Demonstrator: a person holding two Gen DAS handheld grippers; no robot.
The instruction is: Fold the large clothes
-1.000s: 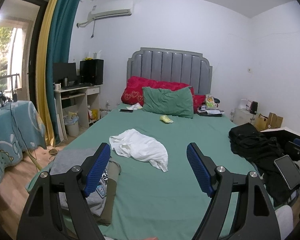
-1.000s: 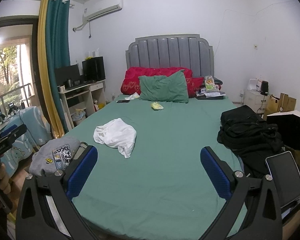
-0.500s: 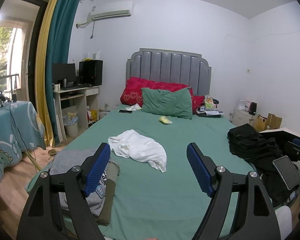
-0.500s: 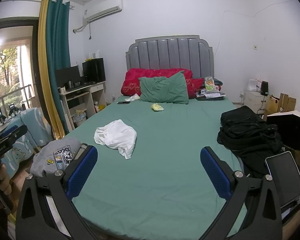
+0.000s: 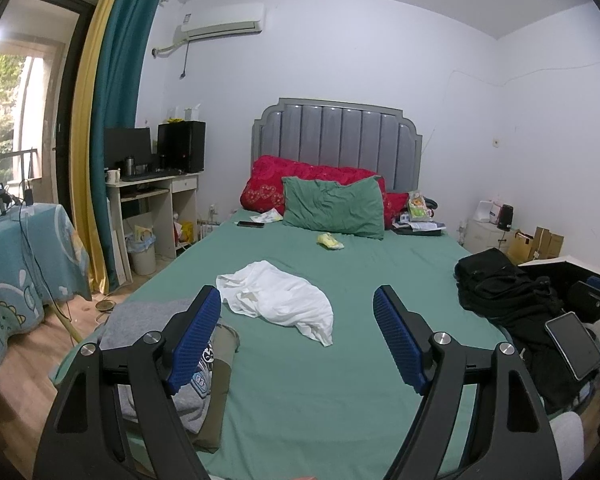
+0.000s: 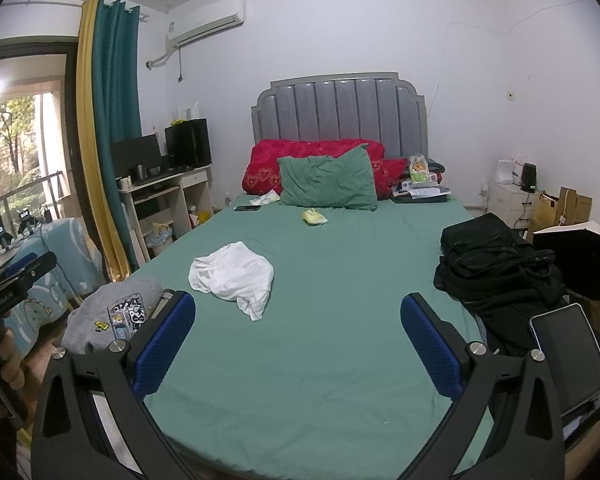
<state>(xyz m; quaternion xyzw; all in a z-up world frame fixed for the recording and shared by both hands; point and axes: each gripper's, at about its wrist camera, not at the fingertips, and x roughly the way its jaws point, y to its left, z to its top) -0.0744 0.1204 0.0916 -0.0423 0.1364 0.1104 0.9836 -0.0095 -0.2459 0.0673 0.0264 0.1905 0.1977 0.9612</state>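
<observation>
Both the left gripper (image 5: 297,334) and the right gripper (image 6: 298,344) hang with jaws wide apart, empty, over the bed's (image 6: 340,280) near edge. A crumpled white shirt (image 6: 232,274) lies mid-bed, toward the left edge. Grey clothes (image 6: 112,312) at the near left corner sit partly behind a finger; black clothes (image 6: 496,272) on the right edge are cut off.

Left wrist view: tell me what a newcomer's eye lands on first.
The white garment comes first, crumpled alone mid-bed on the green sheet, framed between the blue pads of the open left gripper, which holds nothing. Behind it a green pillow leans on a red one at the grey headboard. A black clothes heap sprawls on the bed's right edge, and a grey printed garment lies at the near left corner.
</observation>
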